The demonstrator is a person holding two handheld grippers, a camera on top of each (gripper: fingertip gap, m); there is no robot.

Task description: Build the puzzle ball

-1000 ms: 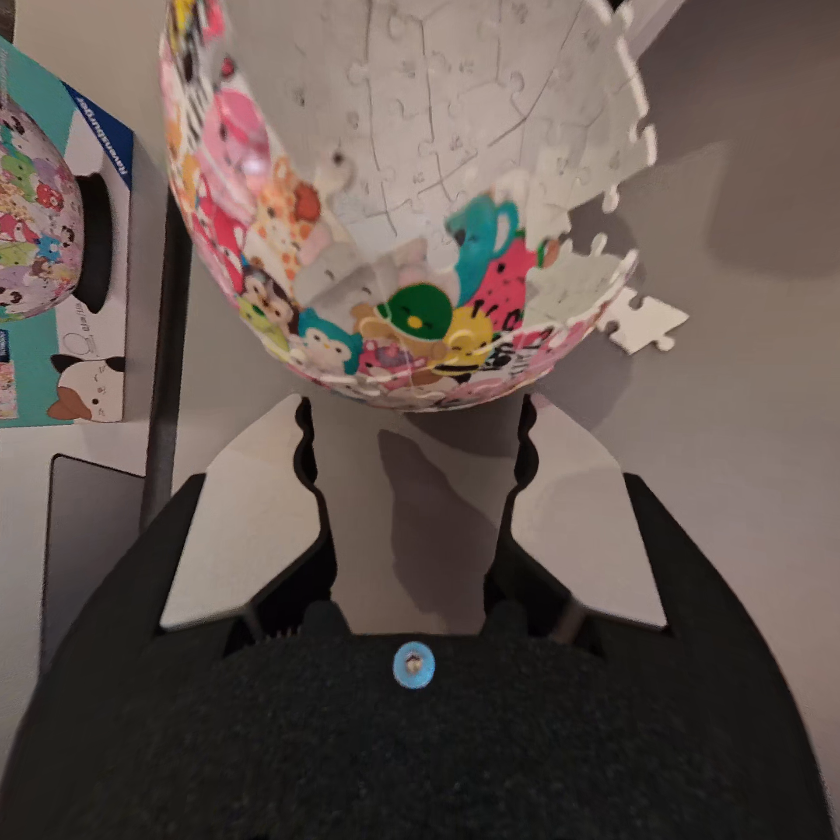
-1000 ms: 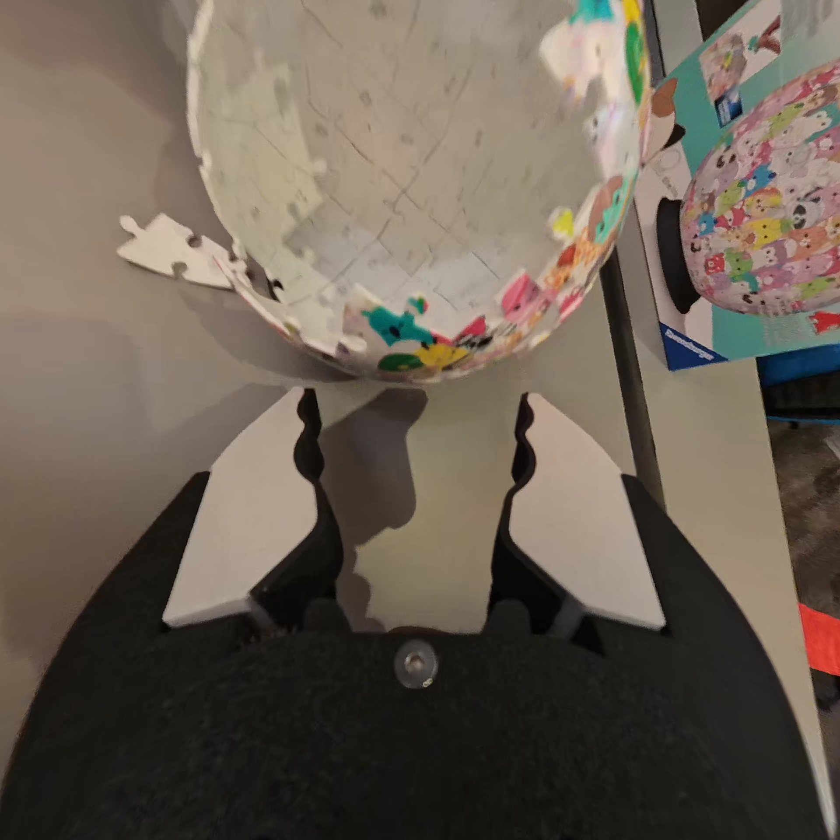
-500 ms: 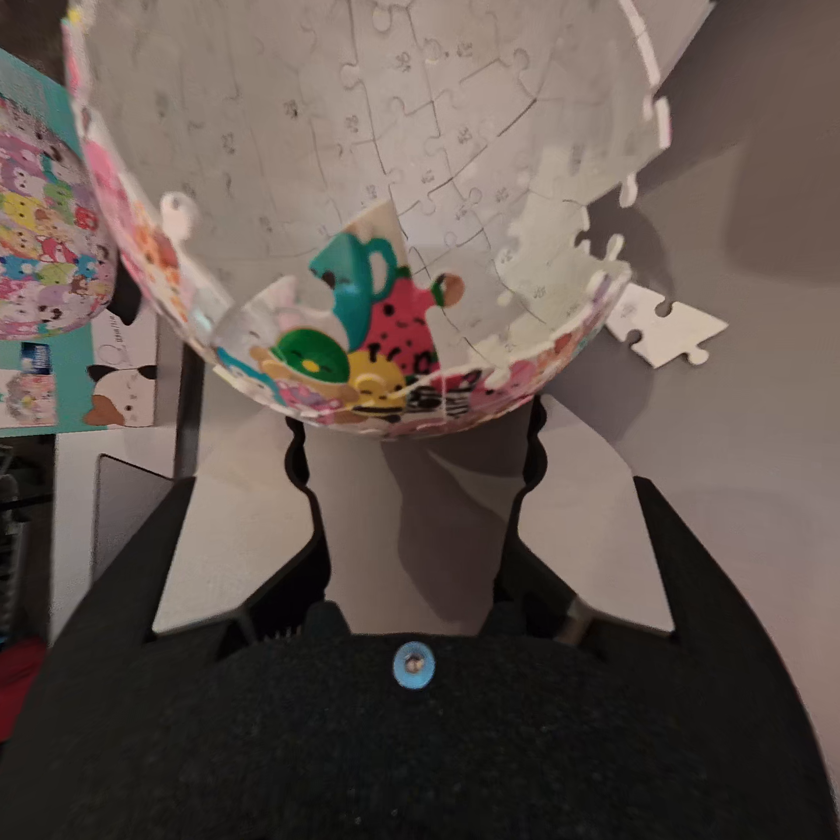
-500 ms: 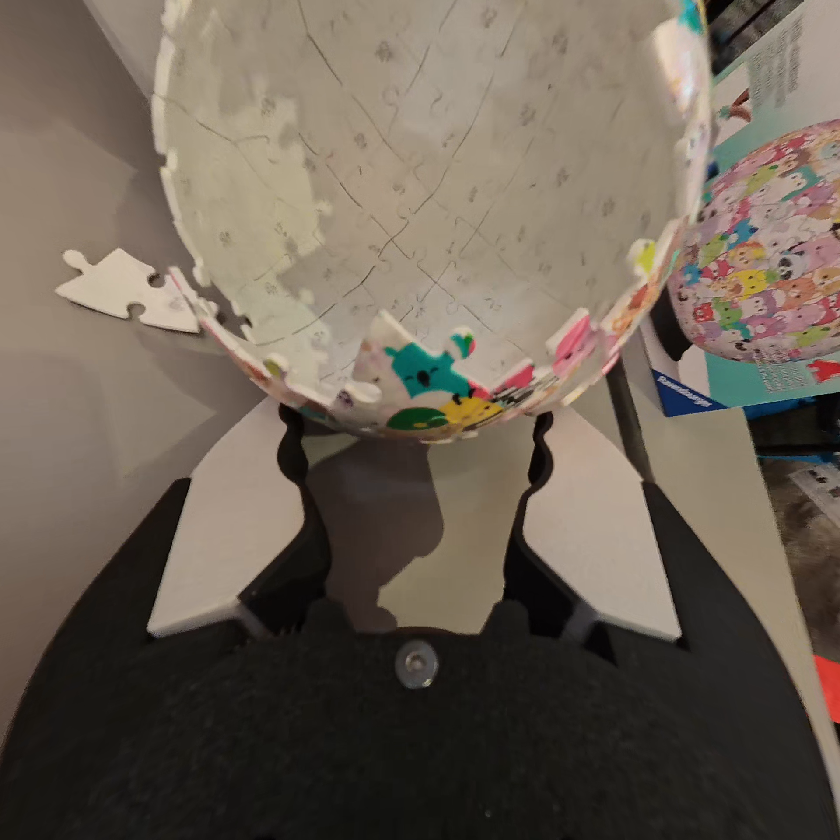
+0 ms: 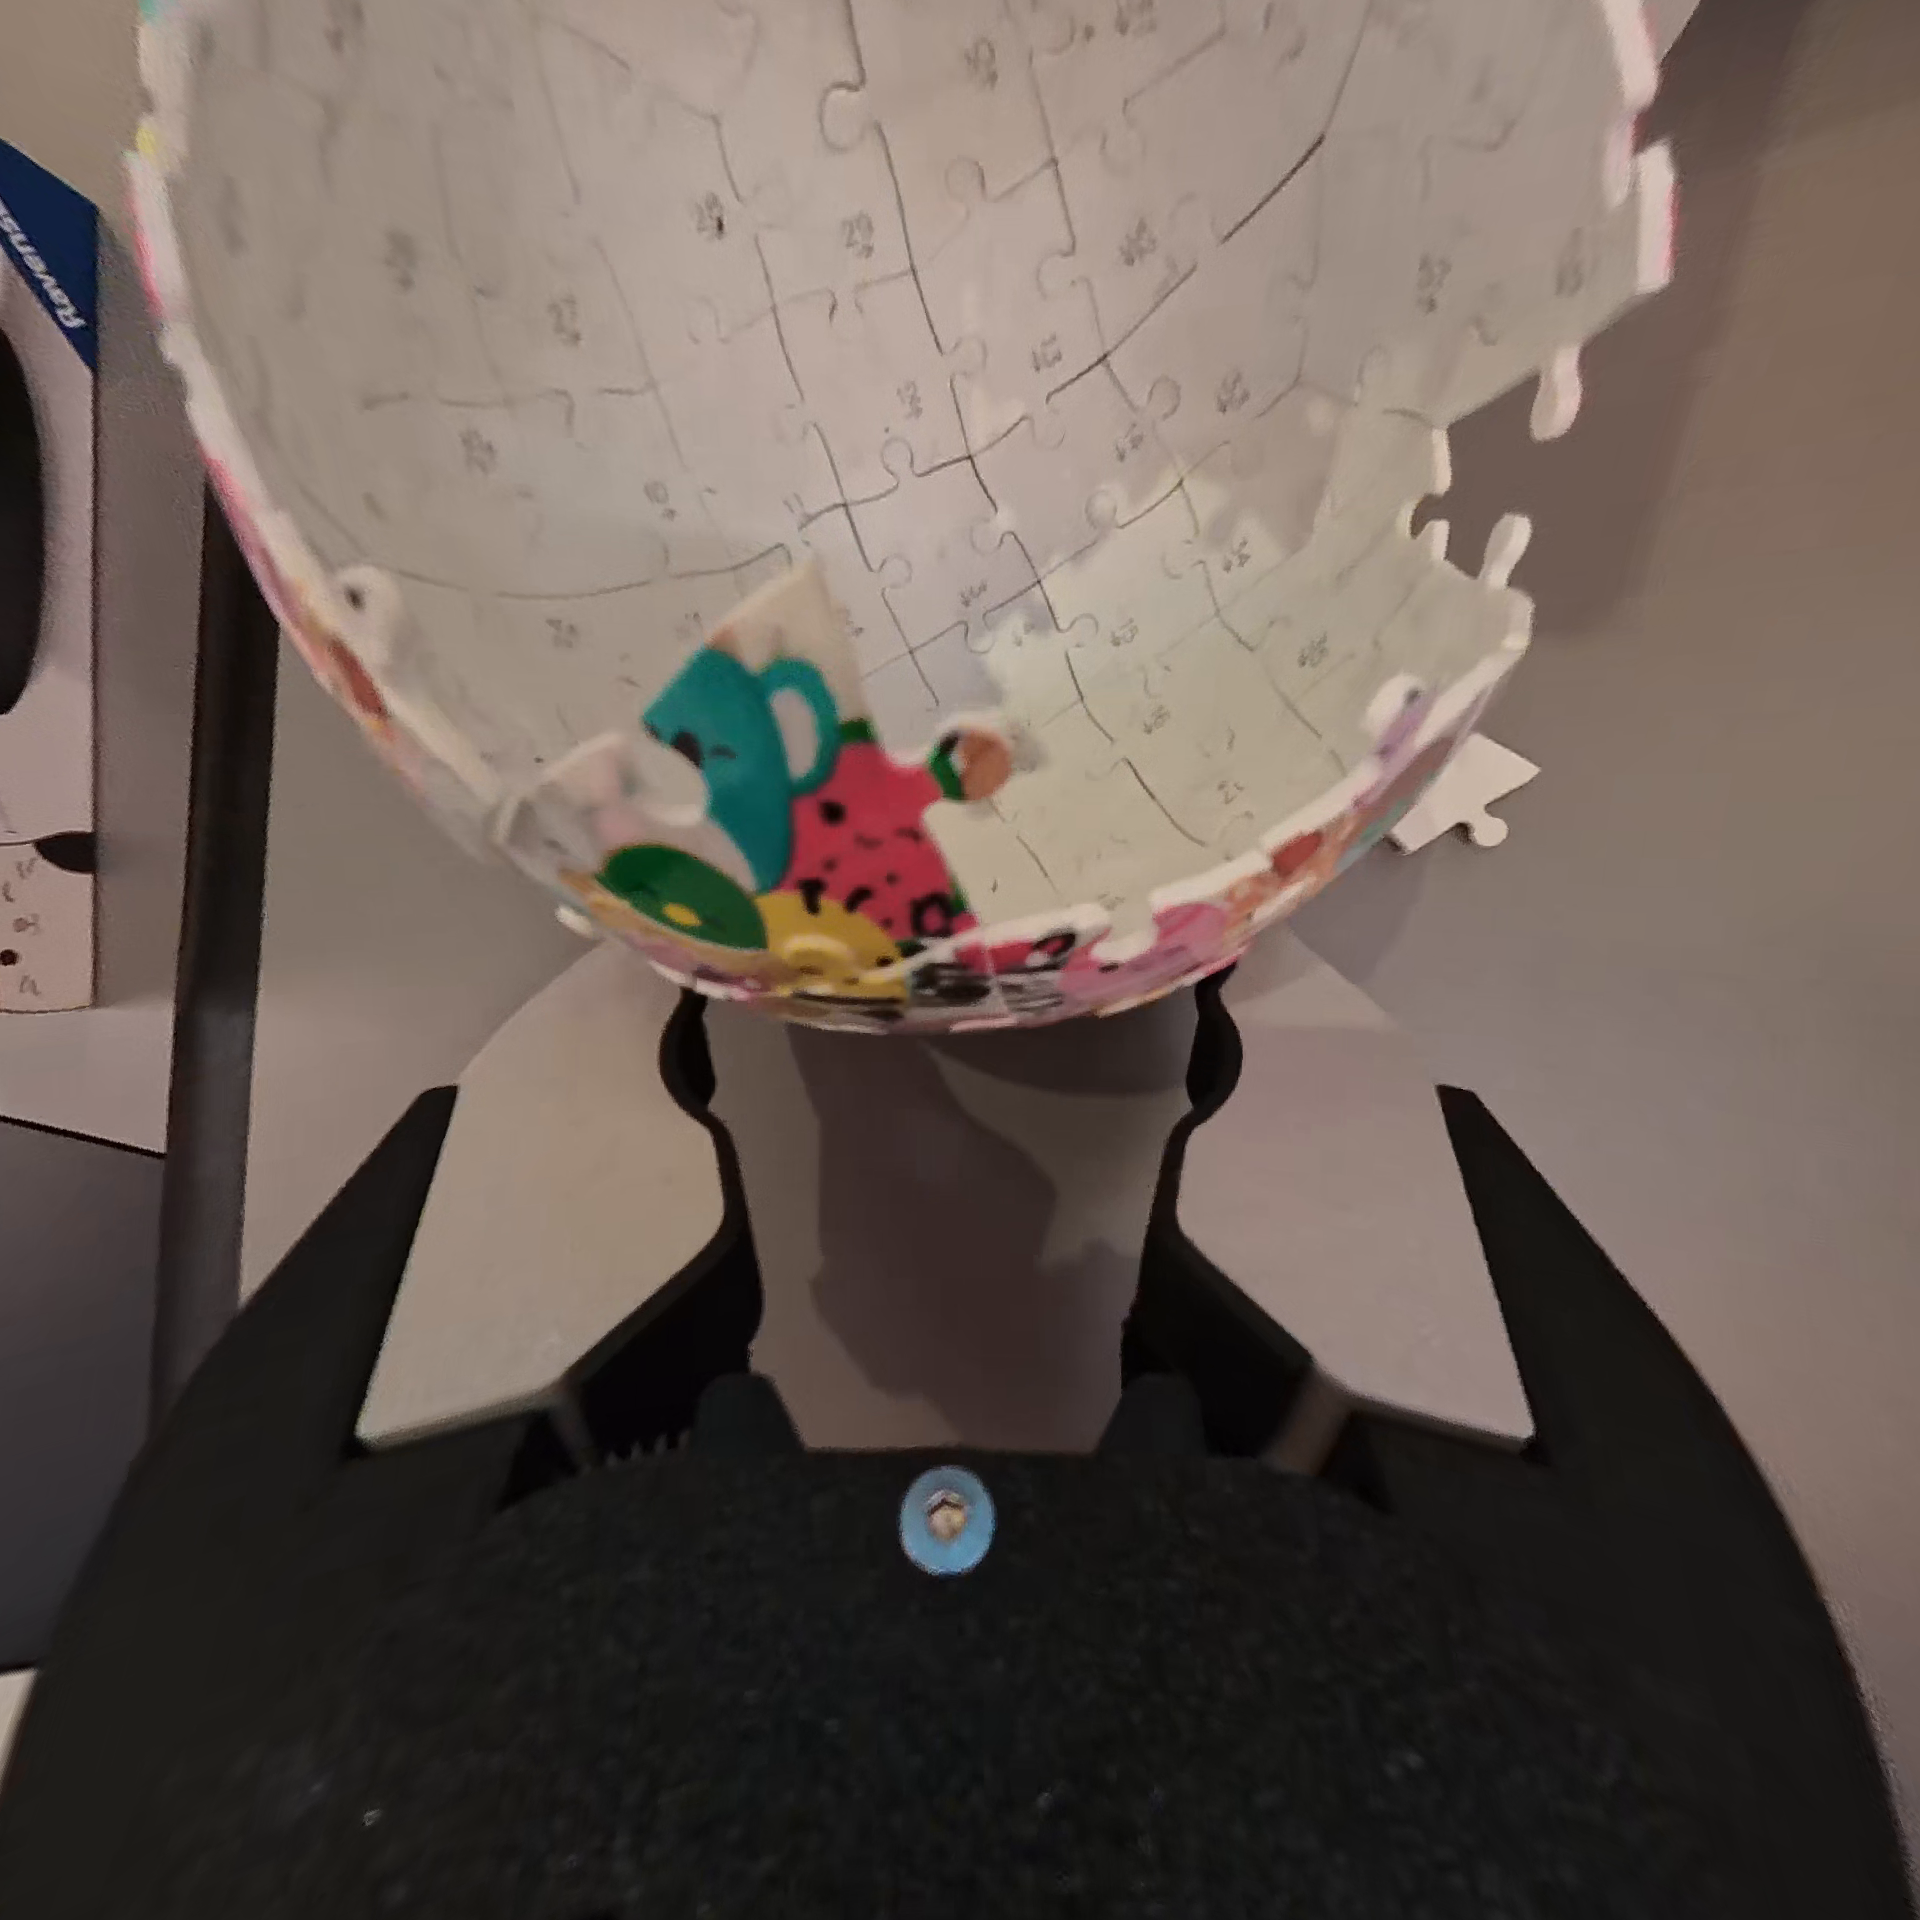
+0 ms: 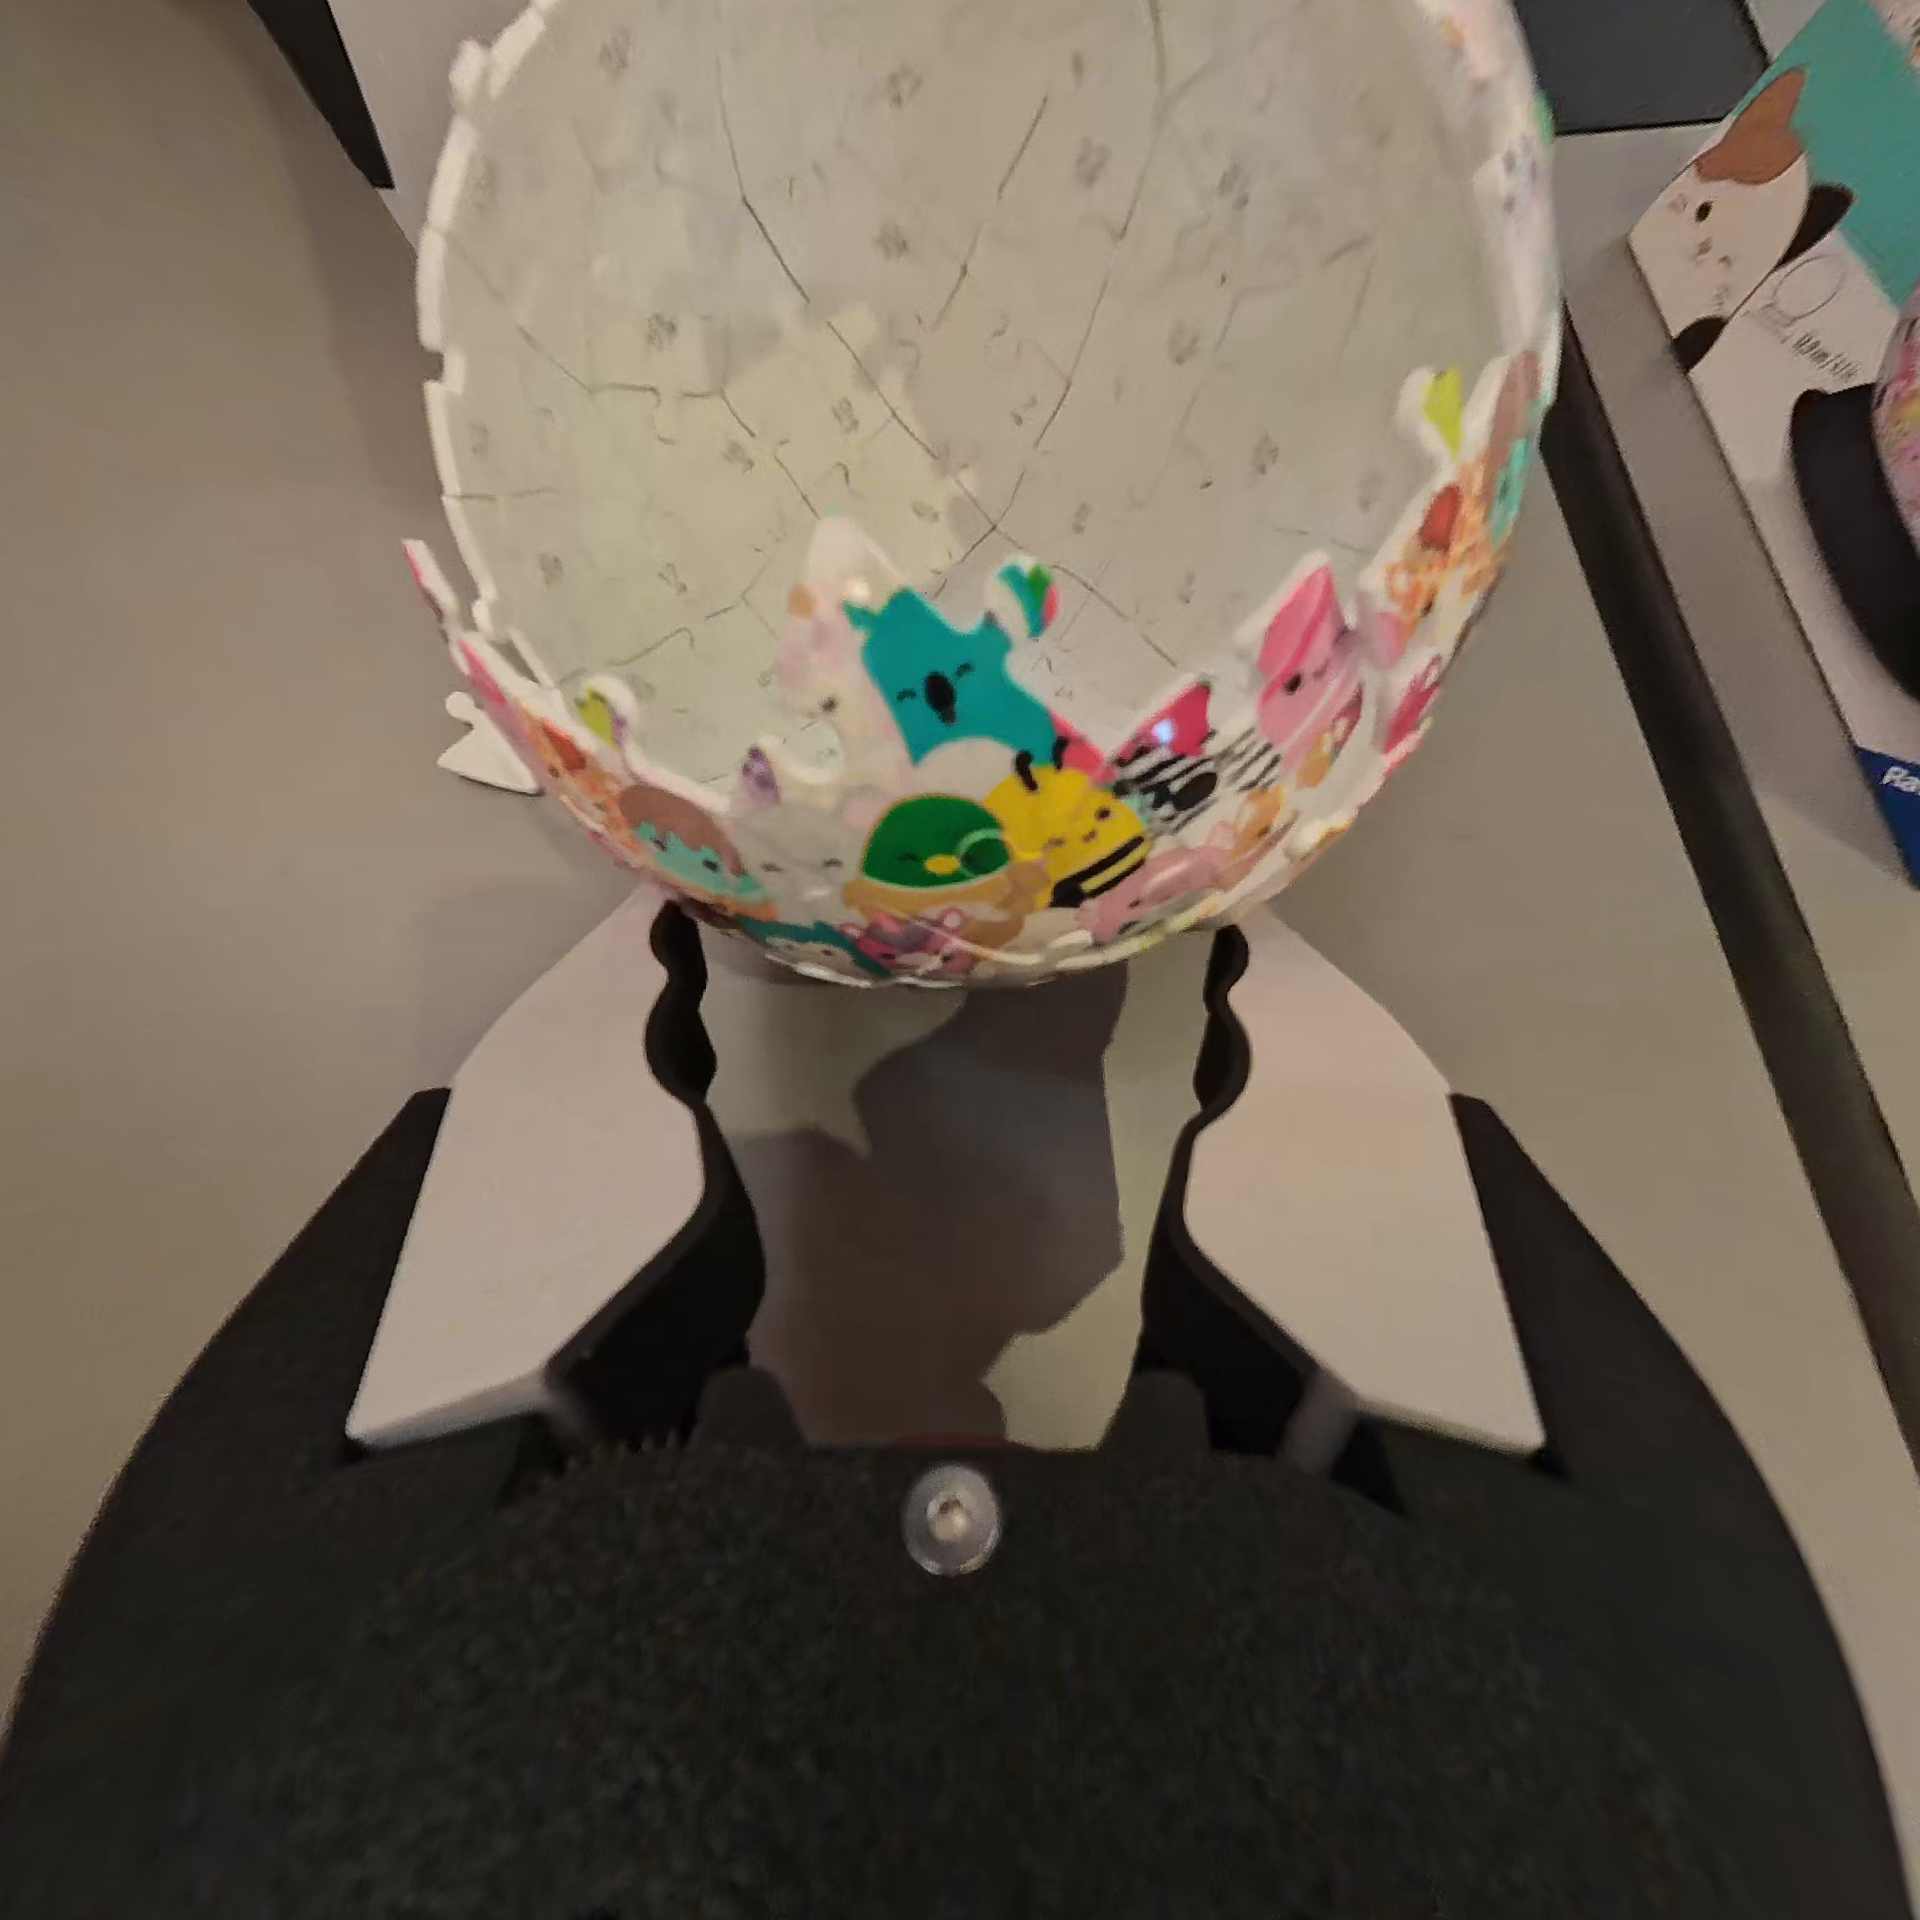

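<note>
The half-built puzzle ball [image 5: 935,364] is an open shell, white inside and covered with colourful cartoon animals outside. It rests on the grey table and fills the top of both wrist views, also showing in the right wrist view [image 6: 935,364]. A teal and pink piece [image 5: 769,748] sticks up from its near rim. My left gripper [image 5: 951,1023] is open and empty, with its fingertips just under the shell's near edge. My right gripper [image 6: 945,951] is open and empty in the same way. I cannot tell whether either touches the shell.
A loose white puzzle piece [image 5: 1455,805] lies face down on the table behind the shell, also seen in the right wrist view [image 6: 483,753]. The puzzle box [image 6: 1818,416] stands beyond a dark bar [image 6: 1683,727]; the left wrist view shows the box [image 5: 47,623] at its left edge. Some 10 cm of space lies between my two pairs of fingers. From the left gripper's tips to the loose white puzzle piece [image 5: 1455,805] is close to 5 cm.
Both grippers have moved closer to the shell, which now looks larger and reaches their fingertips. Both stayed open. The loose piece has not moved.
</note>
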